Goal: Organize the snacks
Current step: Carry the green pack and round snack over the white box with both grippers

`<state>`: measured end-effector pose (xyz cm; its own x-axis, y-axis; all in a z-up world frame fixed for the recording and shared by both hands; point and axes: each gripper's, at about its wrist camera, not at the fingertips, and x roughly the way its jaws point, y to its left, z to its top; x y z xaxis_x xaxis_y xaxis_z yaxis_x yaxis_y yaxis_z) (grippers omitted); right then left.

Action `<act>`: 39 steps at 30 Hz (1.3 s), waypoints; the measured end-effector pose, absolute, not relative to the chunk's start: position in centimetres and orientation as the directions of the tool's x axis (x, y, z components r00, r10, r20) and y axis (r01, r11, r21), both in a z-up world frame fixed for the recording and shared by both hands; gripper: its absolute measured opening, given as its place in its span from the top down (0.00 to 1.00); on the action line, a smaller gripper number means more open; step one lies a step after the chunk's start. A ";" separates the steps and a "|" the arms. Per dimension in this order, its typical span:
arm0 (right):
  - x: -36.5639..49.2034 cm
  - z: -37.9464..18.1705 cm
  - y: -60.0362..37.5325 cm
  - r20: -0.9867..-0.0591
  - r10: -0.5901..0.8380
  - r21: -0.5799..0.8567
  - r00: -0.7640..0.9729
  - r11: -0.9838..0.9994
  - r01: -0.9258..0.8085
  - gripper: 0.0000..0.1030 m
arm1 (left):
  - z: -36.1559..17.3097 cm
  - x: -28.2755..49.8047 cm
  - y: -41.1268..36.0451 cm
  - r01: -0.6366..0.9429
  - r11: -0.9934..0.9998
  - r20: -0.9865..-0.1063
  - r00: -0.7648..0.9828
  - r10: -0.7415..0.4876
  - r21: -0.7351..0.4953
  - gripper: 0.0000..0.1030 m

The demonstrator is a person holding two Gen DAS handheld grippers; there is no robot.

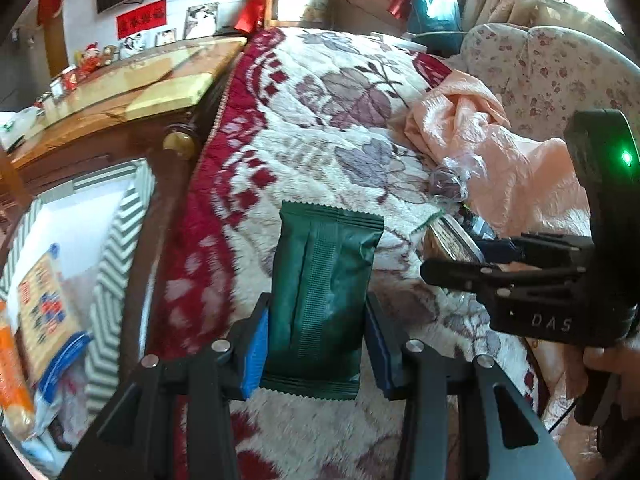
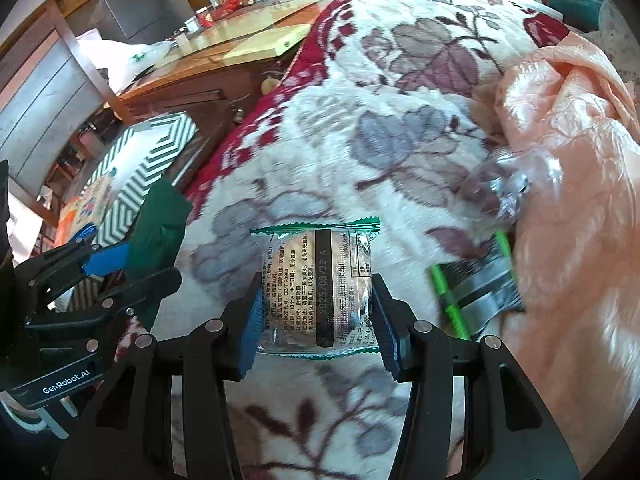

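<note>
My left gripper (image 1: 316, 344) is shut on a dark green snack packet (image 1: 324, 296) and holds it above the floral blanket (image 1: 340, 92). My right gripper (image 2: 316, 320) is shut on a clear snack packet with green edges and printed text (image 2: 316, 288). In the left wrist view the right gripper (image 1: 452, 264) is at the right. In the right wrist view the left gripper (image 2: 116, 264) is at the left with the green packet (image 2: 160, 220). A green-striped snack packet (image 2: 476, 288) and a clear-wrapped snack (image 2: 504, 188) lie on the blanket to the right.
A box with a green-and-white zigzag rim (image 1: 116, 248) stands left of the bed and holds several snack packets (image 1: 44, 304). A wooden cabinet (image 1: 100, 120) stands behind it. Crumpled pink cloth (image 1: 492, 152) lies on the right of the blanket.
</note>
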<state>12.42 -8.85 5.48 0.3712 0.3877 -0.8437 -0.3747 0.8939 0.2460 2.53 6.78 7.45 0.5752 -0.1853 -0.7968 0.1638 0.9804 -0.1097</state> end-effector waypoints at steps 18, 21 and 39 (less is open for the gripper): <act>9.9 8.0 -0.9 -0.837 0.433 0.227 0.335 0.832 -0.507 0.53 | 10.7 -0.7 14.8 -0.030 0.996 -0.761 0.648 -0.043 -0.082 0.55; 9.7 8.4 0.3 -0.837 0.437 0.220 0.330 0.820 -0.528 0.53 | 11.0 -1.1 16.1 -0.059 0.995 -0.757 0.652 -0.025 -0.084 0.55; 8.9 10.3 8.7 -0.839 0.459 0.173 0.293 0.735 -0.656 0.53 | 11.4 -3.3 24.2 -0.245 0.962 -0.761 0.645 0.070 -0.120 0.55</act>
